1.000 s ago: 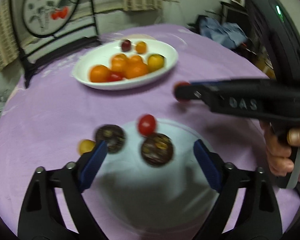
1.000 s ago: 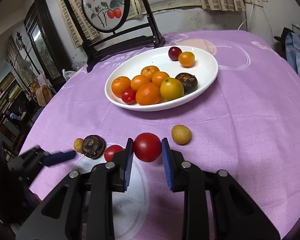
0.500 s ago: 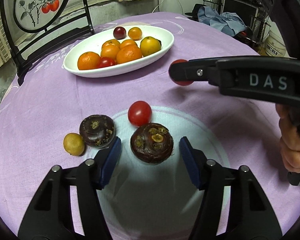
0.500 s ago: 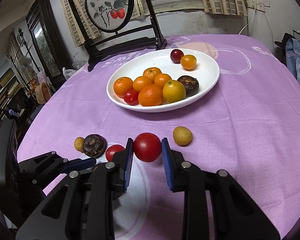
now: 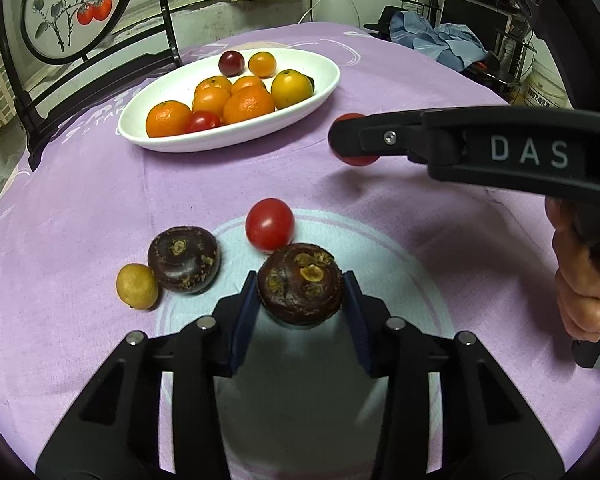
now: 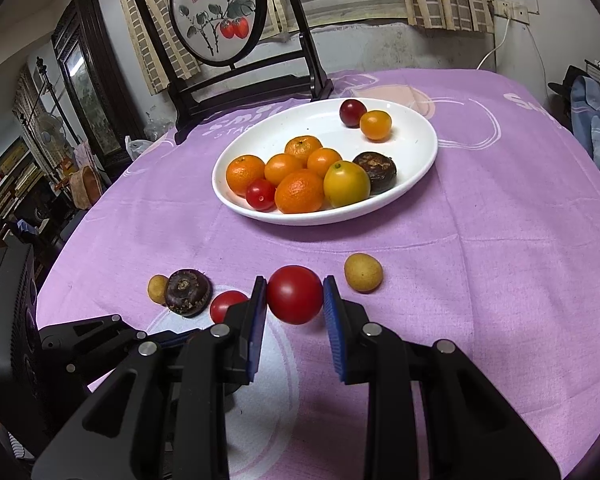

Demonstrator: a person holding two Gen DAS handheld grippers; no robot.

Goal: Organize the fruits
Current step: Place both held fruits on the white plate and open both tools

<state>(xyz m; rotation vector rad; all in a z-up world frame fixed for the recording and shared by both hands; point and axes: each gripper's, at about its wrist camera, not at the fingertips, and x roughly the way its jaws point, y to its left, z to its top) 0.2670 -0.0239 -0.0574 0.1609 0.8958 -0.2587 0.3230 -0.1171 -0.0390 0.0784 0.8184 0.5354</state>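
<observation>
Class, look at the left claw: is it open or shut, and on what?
Shut: the left claw has both blue pads pressed against the sides of a dark brown water chestnut.

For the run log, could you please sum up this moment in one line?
left gripper: shut on dark brown fruit | right gripper: shut on red tomato | white dish: holds fruit

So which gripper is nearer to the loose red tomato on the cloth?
Left. The left gripper, shut on a dark brown fruit, sits just beside the loose red tomato. The right gripper, holding another tomato, is farther, toward the white plate.
</observation>
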